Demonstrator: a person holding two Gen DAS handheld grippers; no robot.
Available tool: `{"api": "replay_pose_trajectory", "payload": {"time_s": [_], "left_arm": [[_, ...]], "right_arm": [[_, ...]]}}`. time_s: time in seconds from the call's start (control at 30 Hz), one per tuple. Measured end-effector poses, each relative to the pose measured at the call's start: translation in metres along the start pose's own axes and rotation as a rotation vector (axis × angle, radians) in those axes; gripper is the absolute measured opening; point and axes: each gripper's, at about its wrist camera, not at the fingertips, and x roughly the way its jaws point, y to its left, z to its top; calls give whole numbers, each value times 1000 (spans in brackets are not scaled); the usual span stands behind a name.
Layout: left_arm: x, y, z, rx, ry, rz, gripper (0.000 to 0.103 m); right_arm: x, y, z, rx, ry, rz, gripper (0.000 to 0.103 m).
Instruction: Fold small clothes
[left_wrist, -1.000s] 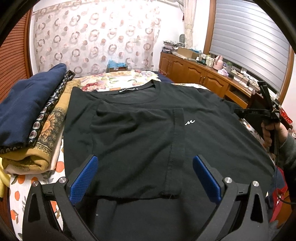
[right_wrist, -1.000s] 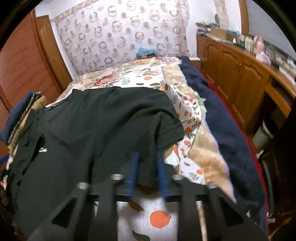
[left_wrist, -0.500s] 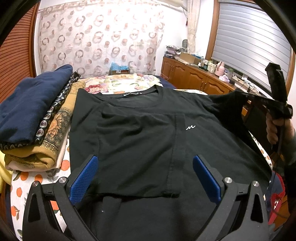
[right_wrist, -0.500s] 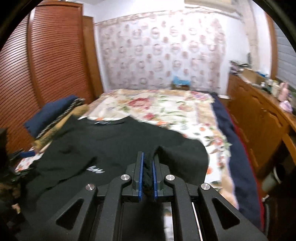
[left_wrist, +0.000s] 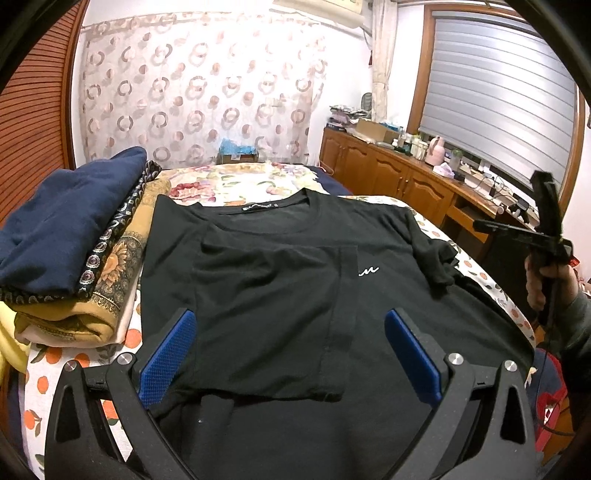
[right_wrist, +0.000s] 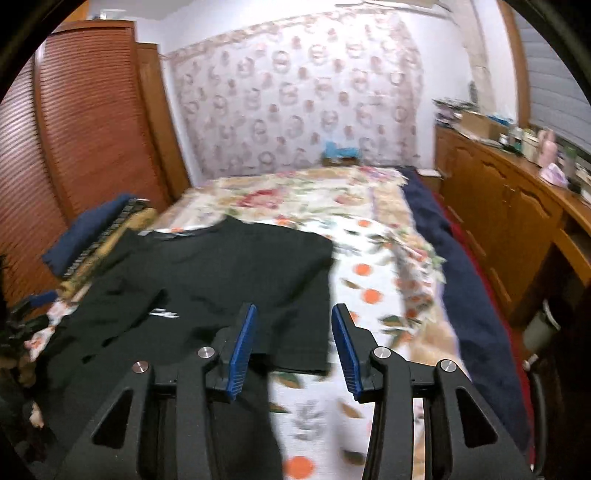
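Black T-shirt (left_wrist: 280, 295) flat on bed (right_wrist: 388, 302), one sleeve folded in; left gripper (left_wrist: 288, 354) fingers wide apart, right gripper (right_wrist: 291, 343) fingers just opened, nothing between.

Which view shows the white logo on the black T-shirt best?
The left wrist view: the logo is sharp and faces the camera on the T-shirt. The right wrist view shows it only as a small, motion-blurred smear, seen obliquely.

Right tool (right_wrist: 291, 350) just opened, empty now; black T-shirt (left_wrist: 280, 295) sleeve (left_wrist: 436, 258) released, dropped crumpled onto the shirt body.
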Motion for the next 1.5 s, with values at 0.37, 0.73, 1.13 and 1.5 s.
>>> {"api": "replay_pose_trajectory", "payload": {"time_s": [0.37,0.73,1.13,1.5], "left_arm": [[-4,-6,1,26,-6,5,102],[-5,3,-3,-1,-7,10,102],[-9,14,-8,-36,-12,9,102],[-8,26,-11,-65,-4,16,102]], "right_arm": [[62,5,-5,11,182,-43,44],[59,44,31,-154,135,-10,4],[53,155,110,-334,52,154,5],[76,148,107,-297,92,149,38]]}}
